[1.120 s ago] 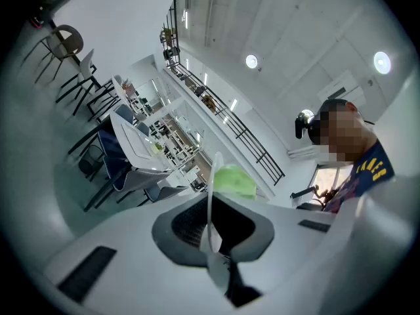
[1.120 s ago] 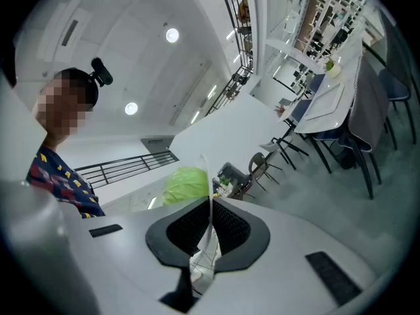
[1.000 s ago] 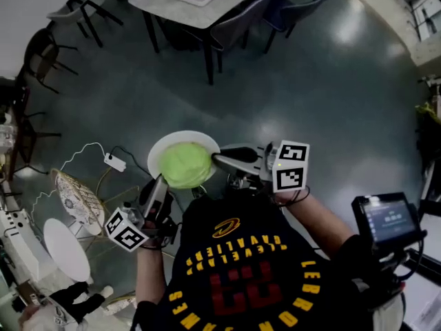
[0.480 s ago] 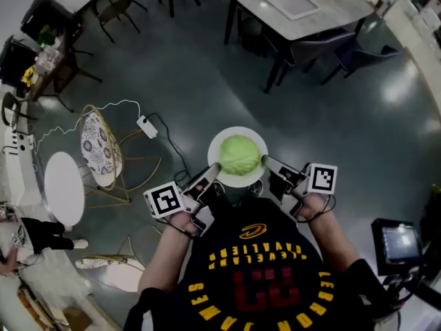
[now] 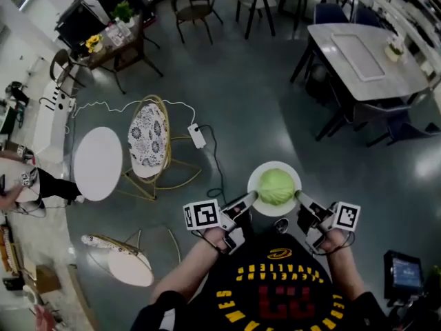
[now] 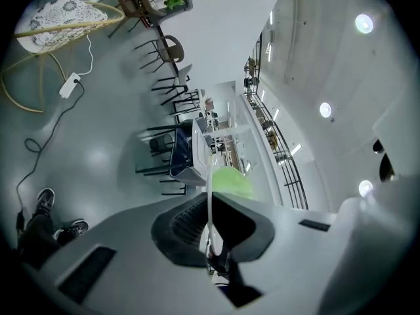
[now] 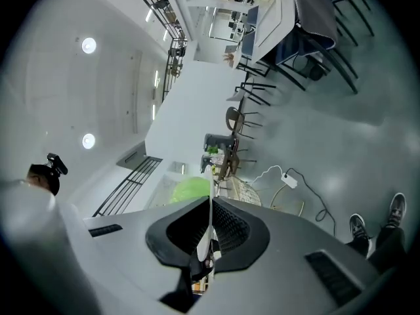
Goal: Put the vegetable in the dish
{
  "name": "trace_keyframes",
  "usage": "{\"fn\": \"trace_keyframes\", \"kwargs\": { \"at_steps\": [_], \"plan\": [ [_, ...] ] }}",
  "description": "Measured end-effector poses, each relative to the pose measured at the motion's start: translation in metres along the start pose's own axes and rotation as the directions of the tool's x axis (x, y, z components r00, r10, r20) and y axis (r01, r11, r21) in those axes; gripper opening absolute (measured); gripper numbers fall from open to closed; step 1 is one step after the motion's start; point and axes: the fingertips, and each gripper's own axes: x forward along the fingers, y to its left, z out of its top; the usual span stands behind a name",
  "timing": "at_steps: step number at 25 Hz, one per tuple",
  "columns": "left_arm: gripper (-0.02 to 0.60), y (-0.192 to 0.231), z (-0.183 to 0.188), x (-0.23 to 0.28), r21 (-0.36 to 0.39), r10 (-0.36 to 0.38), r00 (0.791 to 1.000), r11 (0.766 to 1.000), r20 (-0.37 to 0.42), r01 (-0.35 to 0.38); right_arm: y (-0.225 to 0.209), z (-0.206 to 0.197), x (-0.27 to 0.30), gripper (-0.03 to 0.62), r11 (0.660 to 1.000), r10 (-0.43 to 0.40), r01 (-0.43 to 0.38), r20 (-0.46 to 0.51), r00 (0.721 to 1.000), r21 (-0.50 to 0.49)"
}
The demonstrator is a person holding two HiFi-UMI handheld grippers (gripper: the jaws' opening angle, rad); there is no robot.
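Note:
A white dish [image 5: 257, 178] with a round green cabbage [image 5: 277, 186] on it is held in the air in front of the person. My left gripper [image 5: 253, 198] is shut on the dish's left rim, and my right gripper [image 5: 298, 197] is shut on its right rim. In the left gripper view the dish rim [image 6: 209, 188] runs edge-on between the jaws of the gripper [image 6: 210, 210], with the cabbage [image 6: 233, 182] just beyond. The right gripper view shows the same: the thin rim [image 7: 210, 190] clamped in the gripper [image 7: 209, 212], and the cabbage [image 7: 190, 189] behind.
Below lies a grey floor. A round white table [image 5: 98, 163] and a patterned wire chair [image 5: 148, 135] stand to the left, with a power strip [image 5: 197, 136] on a cable. A grey table [image 5: 365, 50] with chairs is at upper right. A second wire chair [image 5: 127, 261] stands at lower left.
The head view has swung round: the grey table went from top centre to upper right, and the white table and patterned chair came in at left. Both grippers kept the dish with the cabbage.

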Motion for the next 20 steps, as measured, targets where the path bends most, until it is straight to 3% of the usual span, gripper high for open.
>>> {"fn": "trace_keyframes", "kwargs": {
  "at_steps": [3, 7, 12, 16, 20],
  "plan": [
    [0.014, -0.001, 0.026, -0.016, -0.002, -0.076, 0.995, 0.997, 0.069, 0.077, 0.005, -0.003, 0.038, 0.017, 0.999, 0.048, -0.049, -0.065, 0.997, -0.02],
    [0.014, 0.019, 0.053, -0.052, -0.002, -0.065, 0.988, 0.998, 0.141, 0.066, 0.007, -0.017, 0.086, 0.017, 0.996, 0.047, -0.059, -0.152, 0.987, -0.071],
    [0.014, 0.026, 0.084, -0.078, -0.019, -0.073, 0.982, 0.997, 0.175, 0.078, 0.014, -0.025, 0.129, 0.017, 0.993, 0.056, -0.075, -0.187, 0.981, -0.097],
    [0.014, 0.028, 0.1, -0.057, -0.038, -0.045, 0.987, 0.998, 0.151, 0.051, 0.013, -0.005, 0.134, 0.018, 0.997, 0.064, -0.071, -0.173, 0.983, -0.036],
    [0.014, 0.022, 0.11, -0.024, -0.031, -0.065, 0.987, 0.997, 0.149, 0.071, 0.003, 0.029, 0.135, 0.017, 0.995, 0.084, -0.091, -0.174, 0.981, -0.036]
  ]
}}
